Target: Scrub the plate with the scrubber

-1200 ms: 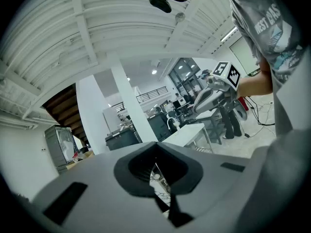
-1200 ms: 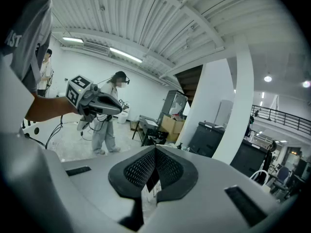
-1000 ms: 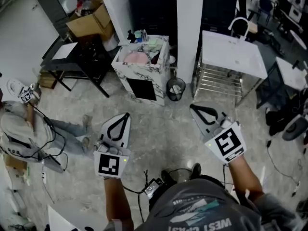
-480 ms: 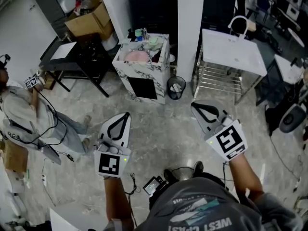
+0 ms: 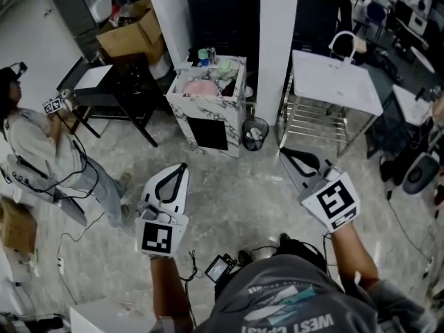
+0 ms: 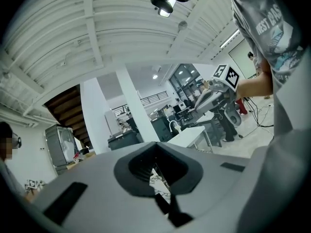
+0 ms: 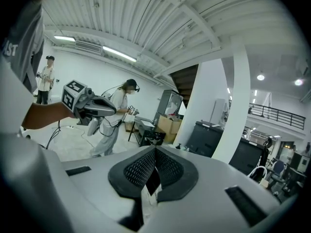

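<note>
A pink plate (image 5: 200, 87) lies on a small marble-patterned counter (image 5: 186, 109) far ahead of me, with bottles and small items (image 5: 215, 64) behind it. I cannot pick out the scrubber among them. My left gripper (image 5: 183, 166) is held over the floor well short of the counter, its jaws shut and empty. In the left gripper view the left gripper (image 6: 156, 144) points up toward the ceiling. My right gripper (image 5: 282, 152) hovers to the right of it, also shut with nothing held; the right gripper (image 7: 155, 150) shows meshed pads pressed together.
A black waste bin (image 5: 254, 129) stands by the counter's right side, next to a white column (image 5: 276, 40). A white table (image 5: 336, 82) is at the right, a black table (image 5: 114, 82) and cardboard box (image 5: 132, 37) at the left. Another person (image 5: 48, 144) stands at far left. Cables lie on the floor.
The person at the left has moved farther up the view. The counter sits slightly higher and the right gripper slightly lower and to the right. Both grippers stay shut.
</note>
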`<state>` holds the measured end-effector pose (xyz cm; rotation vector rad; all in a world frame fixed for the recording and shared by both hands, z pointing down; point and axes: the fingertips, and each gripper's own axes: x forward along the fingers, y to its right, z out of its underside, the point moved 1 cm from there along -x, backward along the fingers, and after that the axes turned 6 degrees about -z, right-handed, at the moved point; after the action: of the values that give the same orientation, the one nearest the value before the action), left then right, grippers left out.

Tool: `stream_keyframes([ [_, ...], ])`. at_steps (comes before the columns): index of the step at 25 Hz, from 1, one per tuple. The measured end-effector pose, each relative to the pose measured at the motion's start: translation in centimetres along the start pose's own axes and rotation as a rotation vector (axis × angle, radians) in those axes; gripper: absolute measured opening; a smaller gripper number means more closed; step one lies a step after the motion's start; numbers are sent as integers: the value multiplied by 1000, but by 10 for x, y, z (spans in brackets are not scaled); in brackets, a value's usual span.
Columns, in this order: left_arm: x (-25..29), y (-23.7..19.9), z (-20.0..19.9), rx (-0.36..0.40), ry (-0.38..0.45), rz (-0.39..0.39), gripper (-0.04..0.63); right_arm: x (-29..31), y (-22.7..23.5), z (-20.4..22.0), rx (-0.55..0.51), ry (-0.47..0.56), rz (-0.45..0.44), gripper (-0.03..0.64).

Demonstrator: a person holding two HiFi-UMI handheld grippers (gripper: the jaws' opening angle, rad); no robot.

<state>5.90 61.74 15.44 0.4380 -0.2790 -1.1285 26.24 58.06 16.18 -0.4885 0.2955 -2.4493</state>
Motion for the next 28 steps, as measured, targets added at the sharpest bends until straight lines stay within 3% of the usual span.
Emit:
stream_keyframes([
  [12, 33, -17, 16, -12, -49, -26, 0, 39, 41, 12, 11, 14, -22, 29],
  [28, 200, -30, 33, -8, -152, -87, 0, 121, 199, 63, 56, 63, -126, 29],
])
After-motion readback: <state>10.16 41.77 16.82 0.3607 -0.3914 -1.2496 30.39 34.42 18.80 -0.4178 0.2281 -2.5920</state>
